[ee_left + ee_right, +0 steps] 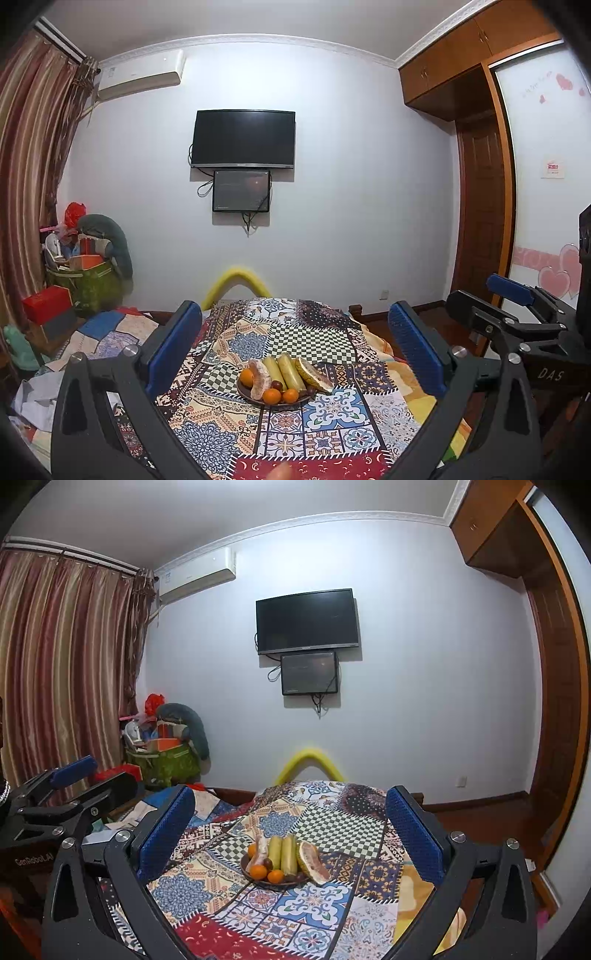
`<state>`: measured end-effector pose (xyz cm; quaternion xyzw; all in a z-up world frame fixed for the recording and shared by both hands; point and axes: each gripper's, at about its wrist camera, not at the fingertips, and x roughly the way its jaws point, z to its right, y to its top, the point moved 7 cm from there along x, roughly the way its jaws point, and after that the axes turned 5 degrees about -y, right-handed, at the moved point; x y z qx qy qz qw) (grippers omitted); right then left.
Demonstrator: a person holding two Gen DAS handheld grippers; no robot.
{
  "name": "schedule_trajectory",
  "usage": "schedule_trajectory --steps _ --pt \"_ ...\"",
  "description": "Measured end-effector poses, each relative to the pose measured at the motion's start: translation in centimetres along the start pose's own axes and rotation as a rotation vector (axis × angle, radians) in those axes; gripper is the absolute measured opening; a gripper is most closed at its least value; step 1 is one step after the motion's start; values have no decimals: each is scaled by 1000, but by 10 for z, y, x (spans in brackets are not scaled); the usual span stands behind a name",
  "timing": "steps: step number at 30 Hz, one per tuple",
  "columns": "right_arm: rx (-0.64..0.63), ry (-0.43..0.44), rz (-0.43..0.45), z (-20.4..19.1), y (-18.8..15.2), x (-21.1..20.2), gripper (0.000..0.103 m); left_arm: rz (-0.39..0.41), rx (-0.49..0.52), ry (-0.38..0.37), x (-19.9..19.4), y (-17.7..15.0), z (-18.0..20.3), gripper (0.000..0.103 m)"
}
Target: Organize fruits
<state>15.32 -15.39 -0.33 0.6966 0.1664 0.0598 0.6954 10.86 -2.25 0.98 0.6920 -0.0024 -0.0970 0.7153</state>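
Left wrist view: the left claw [295, 347] stands wide open, its two blue-padded fingers [173, 343] spread apart and holding nothing. Between them, lower in the frame, sits the plate [275, 401], a dark shallow dish resting on the patchwork cloth [321, 417] that covers the worktop. On the plate lie three oranges [272, 396], two at its near rim and one at its left side, a peeled pale segment [261, 376] beside the left orange, two upright yellow-green long fruits [290, 371] at the middle, and small dark fruits [277, 385] among them. A cut rough-skinned wedge [314, 374] leans at the plate's right edge, its tip over the cloth. To the right of the plate, well apart, the right claw [491, 299] shows from the side; its opening cannot be judged from this angle. Above the plate on the far wall hang a television [243, 138] and a smaller screen [241, 191] directly beneath it.

Right wrist view: the right claw [290, 821] is open wide and empty, pads [415, 836] spread to either side of the plate [255, 878]. The plate carries the same fruit: oranges [275, 876] at the near rim, long fruits [289, 854] at centre, wedge [313, 862] at the right edge. Far left of the plate, part of the left claw [74, 770] is visible. A striped curtain [62, 664] hangs beyond it.
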Motion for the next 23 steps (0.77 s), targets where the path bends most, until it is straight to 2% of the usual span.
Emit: schedule_trajectory --steps 23 --pt "3 -3 -22 -3 -3 3 103 -25 -26 -18 9 -8 -2 102"
